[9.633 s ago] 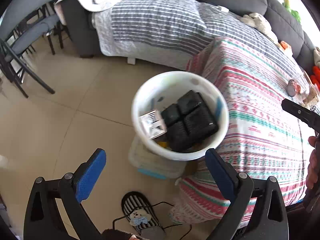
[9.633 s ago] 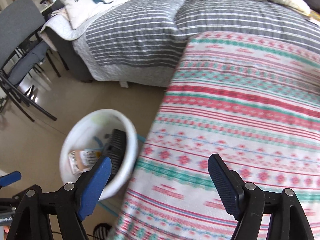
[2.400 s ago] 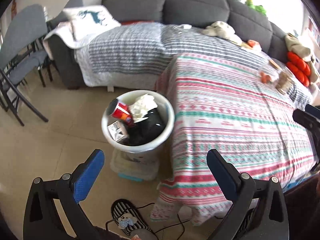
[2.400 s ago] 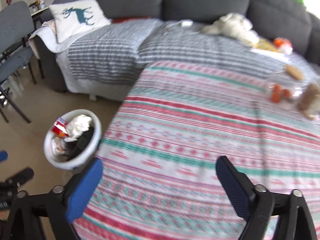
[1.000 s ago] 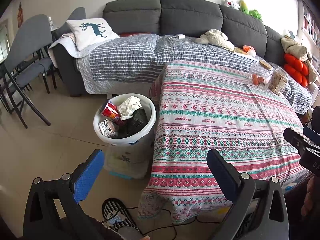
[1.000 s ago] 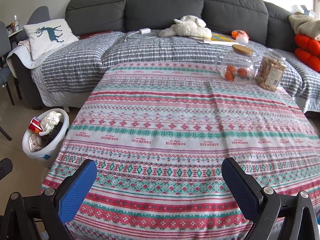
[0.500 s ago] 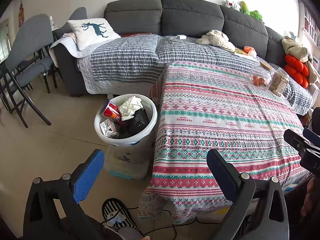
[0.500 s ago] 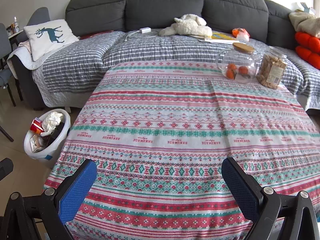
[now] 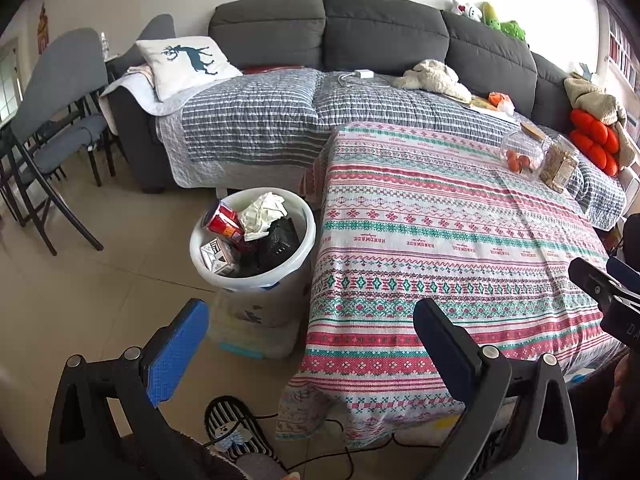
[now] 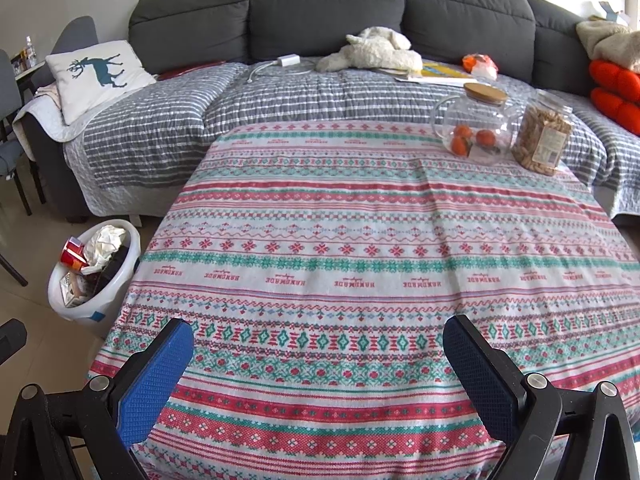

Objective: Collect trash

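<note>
A white trash bin (image 9: 298, 216) stands on the floor at the table's left side, also in the right wrist view as the bin (image 10: 132, 240). It holds a red can (image 9: 222, 222), crumpled white paper (image 9: 262, 210), a black tray (image 9: 278, 242) and a small carton (image 9: 216, 256). My left gripper (image 9: 310, 332) is open and empty, held back from the bin over the table's near left corner. My right gripper (image 10: 318, 354) is open and empty above the table's near edge. The patterned tablecloth (image 10: 360, 240) carries no loose trash.
A glass jar with oranges (image 10: 476, 128) and a jar of snacks (image 10: 542, 140) stand at the table's far right. A grey sofa (image 10: 320, 8) with a striped quilt lies behind. Folding chairs (image 9: 48, 120) stand at the left. A striped slipper (image 9: 236, 428) and cable lie on the floor.
Over the last second both views barely shift. Since 9.6 s ago both grippers have pulled well back from the bin, which has gained a red can and crumpled paper.
</note>
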